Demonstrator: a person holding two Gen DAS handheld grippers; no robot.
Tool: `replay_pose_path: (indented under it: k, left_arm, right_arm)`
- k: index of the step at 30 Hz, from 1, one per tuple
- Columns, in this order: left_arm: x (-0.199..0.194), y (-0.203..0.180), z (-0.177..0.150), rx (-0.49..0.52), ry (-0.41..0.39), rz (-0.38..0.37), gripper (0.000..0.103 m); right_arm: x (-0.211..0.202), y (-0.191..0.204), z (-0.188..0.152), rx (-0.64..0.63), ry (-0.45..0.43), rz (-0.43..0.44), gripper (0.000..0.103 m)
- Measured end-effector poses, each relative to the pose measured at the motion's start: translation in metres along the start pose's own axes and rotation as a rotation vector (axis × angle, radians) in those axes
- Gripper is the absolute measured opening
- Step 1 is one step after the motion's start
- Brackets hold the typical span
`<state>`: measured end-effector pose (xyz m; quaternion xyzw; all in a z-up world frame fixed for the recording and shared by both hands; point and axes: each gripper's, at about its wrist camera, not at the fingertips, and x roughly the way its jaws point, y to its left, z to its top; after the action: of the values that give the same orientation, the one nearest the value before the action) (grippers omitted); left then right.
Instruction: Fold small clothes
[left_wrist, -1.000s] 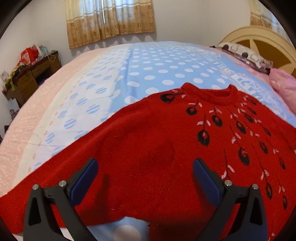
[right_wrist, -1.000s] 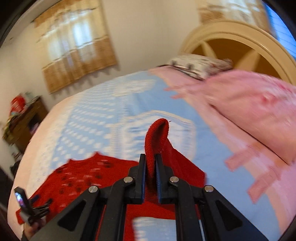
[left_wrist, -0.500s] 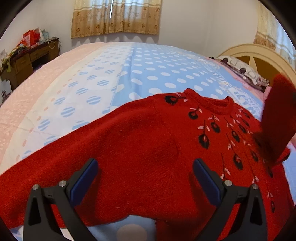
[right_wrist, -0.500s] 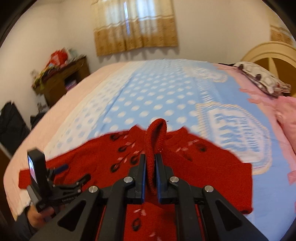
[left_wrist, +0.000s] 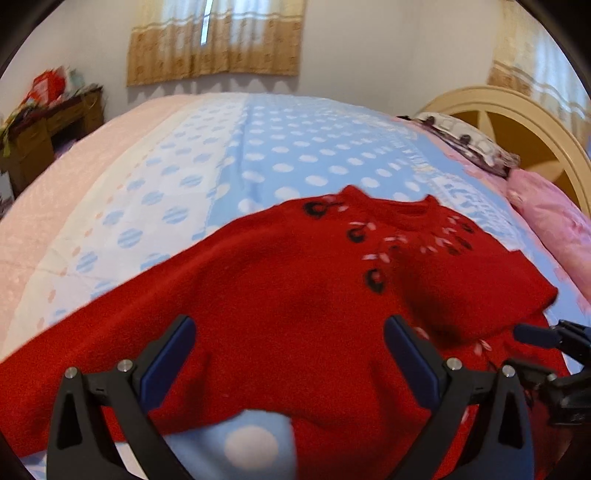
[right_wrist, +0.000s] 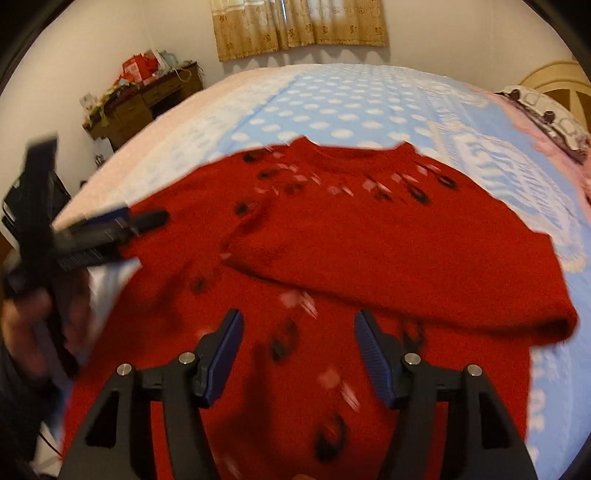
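Right now a red sweater (left_wrist: 288, 306) is lying face up on the bed (left_wrist: 258, 155), its neckline pointing toward the upper middle of both frames and its hem running along the bottom edge nearest the cameras. One sleeve (right_wrist: 406, 266) is already lying folded across the chest, forming a thick band that is slanting from the middle left of the right wrist frame down to its right side. The other sleeve (left_wrist: 74, 354) is stretching out flat toward the lower left corner of the left wrist frame, so its long axis is running sideways, away from the body of the garment.

The left claw (left_wrist: 288, 362) is hovering over the hem with its jaws spread wide and nothing between them. The right claw (right_wrist: 297, 354) is likewise released, jaws apart, hanging above the lower chest just below the folded band; no fabric is caught in it.

Judging by the layout, the unfolded sleeve is what the coming move is turning on. It is lying off to the left of the left claw, and that claw is clearly the nearer one; the right claw is sitting well apart from it, over the opposite half. Reaching leftward along the sleeve toward its cuff looks like the likely next step, though the cuff itself is running out of the frame.
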<state>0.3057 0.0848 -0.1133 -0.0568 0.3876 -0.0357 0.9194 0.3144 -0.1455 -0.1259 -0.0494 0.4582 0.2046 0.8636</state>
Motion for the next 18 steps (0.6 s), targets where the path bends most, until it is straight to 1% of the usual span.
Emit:
replay_pose_path:
  k: [2, 3, 5, 6, 7, 9, 11, 13, 15, 16, 17, 18]
  left_arm:
    - [-0.007, -0.012, 0.002, 0.045, 0.006, -0.023, 0.101]
    - [-0.010, -0.024, 0.004, 0.088, 0.017, -0.031, 0.100]
    - [-0.009, -0.039, 0.006, 0.145, 0.044, -0.041, 0.090]
    - [-0.005, -0.048, 0.009, 0.164, 0.069, -0.058, 0.088]
    - [-0.001, -0.053, 0.011, 0.167, 0.090, -0.073, 0.085]
    - [0.012, -0.065, 0.017, 0.174, 0.126, -0.089, 0.079]
    - [0.025, -0.071, 0.022, 0.177, 0.148, -0.087, 0.066]
    - [0.039, -0.076, 0.026, 0.153, 0.194, -0.131, 0.065]
    - [0.056, -0.083, 0.026, 0.162, 0.233, -0.119, 0.062]
    - [0.059, -0.084, 0.024, 0.154, 0.241, -0.123, 0.057]
    - [0.064, -0.085, 0.023, 0.141, 0.259, -0.134, 0.050]
    - [0.068, -0.085, 0.022, 0.125, 0.272, -0.146, 0.048]
  right_arm:
    - [-0.009, -0.011, -0.014, -0.005, 0.001, -0.027, 0.063]
    - [-0.012, -0.015, -0.020, -0.002, -0.002, -0.033, 0.064]
    - [-0.016, -0.024, -0.028, 0.014, -0.002, -0.040, 0.064]
    - [-0.018, -0.027, -0.031, 0.031, -0.005, -0.032, 0.064]
    - [-0.020, -0.031, -0.033, 0.049, -0.014, -0.021, 0.064]
    - [-0.023, -0.032, -0.033, 0.058, -0.032, -0.029, 0.064]
    - [-0.025, -0.029, -0.034, 0.050, -0.051, -0.041, 0.066]
    - [-0.027, -0.026, -0.036, 0.035, -0.070, -0.048, 0.068]
    - [-0.029, -0.023, -0.039, 0.021, -0.082, -0.051, 0.069]
    - [-0.029, -0.022, -0.039, 0.018, -0.085, -0.049, 0.069]
    - [-0.029, -0.022, -0.039, 0.015, -0.087, -0.049, 0.069]
    - [-0.029, -0.022, -0.040, 0.014, -0.088, -0.052, 0.070]
